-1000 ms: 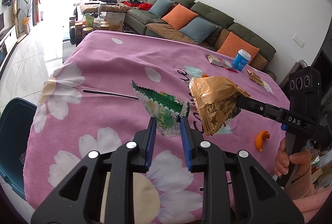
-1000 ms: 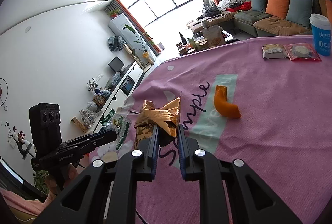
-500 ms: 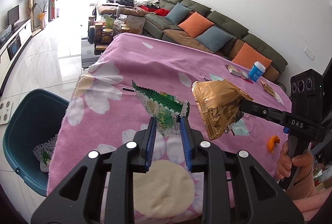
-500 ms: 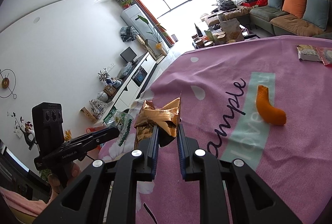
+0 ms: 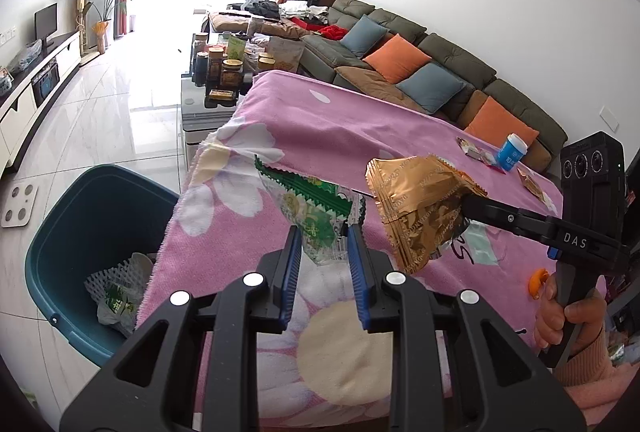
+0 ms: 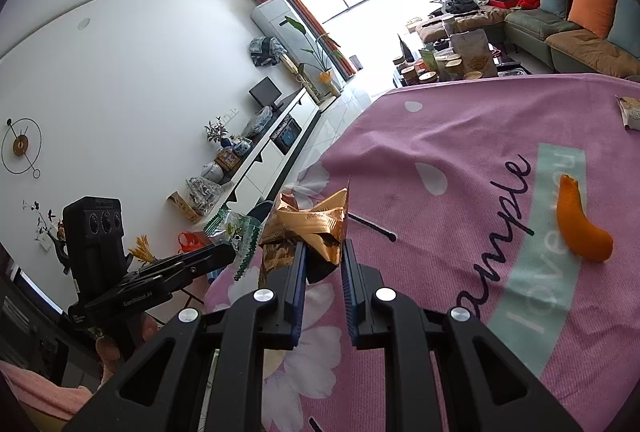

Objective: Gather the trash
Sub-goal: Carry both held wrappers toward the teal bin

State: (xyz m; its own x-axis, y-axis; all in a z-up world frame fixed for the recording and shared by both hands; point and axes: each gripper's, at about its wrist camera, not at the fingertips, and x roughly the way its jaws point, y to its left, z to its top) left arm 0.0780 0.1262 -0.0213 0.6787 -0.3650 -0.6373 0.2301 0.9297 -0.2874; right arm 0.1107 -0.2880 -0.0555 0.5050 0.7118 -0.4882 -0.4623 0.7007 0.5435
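Note:
My left gripper (image 5: 323, 232) is shut on a green and clear snack wrapper (image 5: 310, 206), held above the left edge of the pink flowered tablecloth (image 5: 340, 124). My right gripper (image 6: 323, 246) is shut on a crumpled gold foil wrapper (image 6: 310, 224), which the left wrist view shows as a gold bag (image 5: 420, 208) to the right of the green one. A teal bin (image 5: 80, 232) with trash inside stands on the floor, below and left of the table edge. An orange peel (image 6: 582, 228) lies on the cloth to the right.
At the cloth's far right lie more wrappers (image 5: 476, 152) and a blue cup (image 5: 512, 152). A low table with jars (image 5: 224, 72) stands beyond the cloth, a sofa (image 5: 420, 68) along the wall. A white scale (image 5: 18, 206) lies on the tiled floor.
Both grippers have carried their wrappers leftward toward the table's edge. The teal bin has come well into the left wrist view, and the orange peel has slid right in the right wrist view.

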